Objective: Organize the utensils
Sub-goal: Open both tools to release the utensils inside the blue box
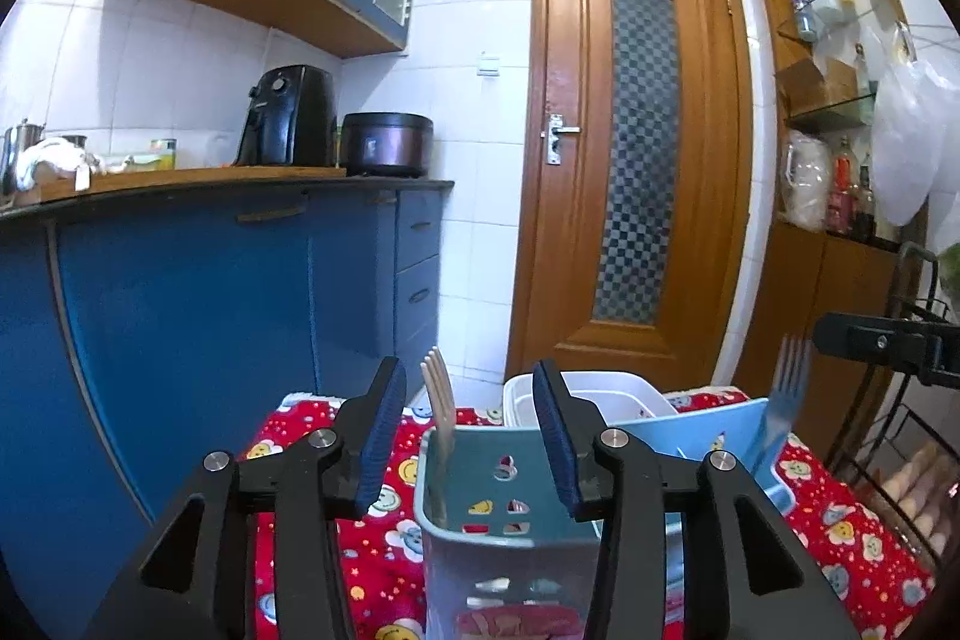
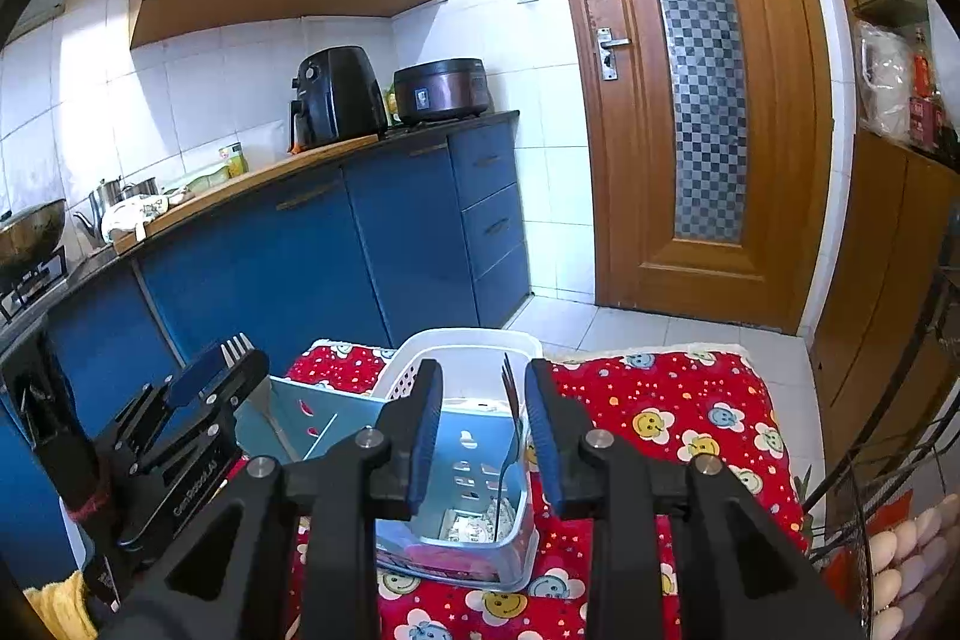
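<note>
Utensils stand in a blue holder [image 1: 510, 514] on a counter with a red flowery cloth [image 2: 678, 412] over it. A white basket [image 2: 474, 352] sits just behind the blue holder. Left of them runs a long row of blue cupboards [image 2: 312, 268], and a brown door [image 1: 636, 148] is at the back.

The left gripper [image 1: 465, 430] hangs over the near end of the holder with its fingers spread and nothing between them. The right gripper [image 2: 483, 436] hangs over the other end, fingers also apart and not pinching.

A wooden fork [image 1: 437, 403] stands in the holder's left corner. A metal fork [image 1: 783, 400] leans at its right end, prongs up.
</note>
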Available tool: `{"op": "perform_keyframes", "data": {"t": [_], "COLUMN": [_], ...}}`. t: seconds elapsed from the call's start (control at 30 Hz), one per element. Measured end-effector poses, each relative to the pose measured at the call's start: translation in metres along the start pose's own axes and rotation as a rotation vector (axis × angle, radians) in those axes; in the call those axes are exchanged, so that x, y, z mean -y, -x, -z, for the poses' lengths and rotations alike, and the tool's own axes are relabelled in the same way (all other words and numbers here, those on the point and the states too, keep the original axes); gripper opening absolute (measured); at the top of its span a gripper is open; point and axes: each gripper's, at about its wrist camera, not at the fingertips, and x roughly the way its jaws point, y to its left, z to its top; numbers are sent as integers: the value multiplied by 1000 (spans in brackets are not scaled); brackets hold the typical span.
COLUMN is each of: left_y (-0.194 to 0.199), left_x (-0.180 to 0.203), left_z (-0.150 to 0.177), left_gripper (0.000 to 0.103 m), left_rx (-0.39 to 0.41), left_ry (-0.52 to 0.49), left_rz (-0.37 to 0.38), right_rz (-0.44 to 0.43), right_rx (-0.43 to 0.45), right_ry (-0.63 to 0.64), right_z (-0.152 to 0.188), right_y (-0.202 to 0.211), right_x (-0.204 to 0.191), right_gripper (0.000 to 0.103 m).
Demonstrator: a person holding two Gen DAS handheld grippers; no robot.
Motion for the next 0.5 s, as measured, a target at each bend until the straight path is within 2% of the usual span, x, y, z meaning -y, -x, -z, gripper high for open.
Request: {"op": "perform_keyframes", "data": {"t": [0.5], "left_y": [40], "left_x": [-19], "left_z": [-9], "left_gripper": [46], "left_rx": [-79], "left_ry": [37], "left_rz": [38], "right_rz": [-24], "right_rx": [-31], "right_ry": [-72], "right_z": [18], "right_y": [32], "right_x": [9], "right_gripper": [32]}}
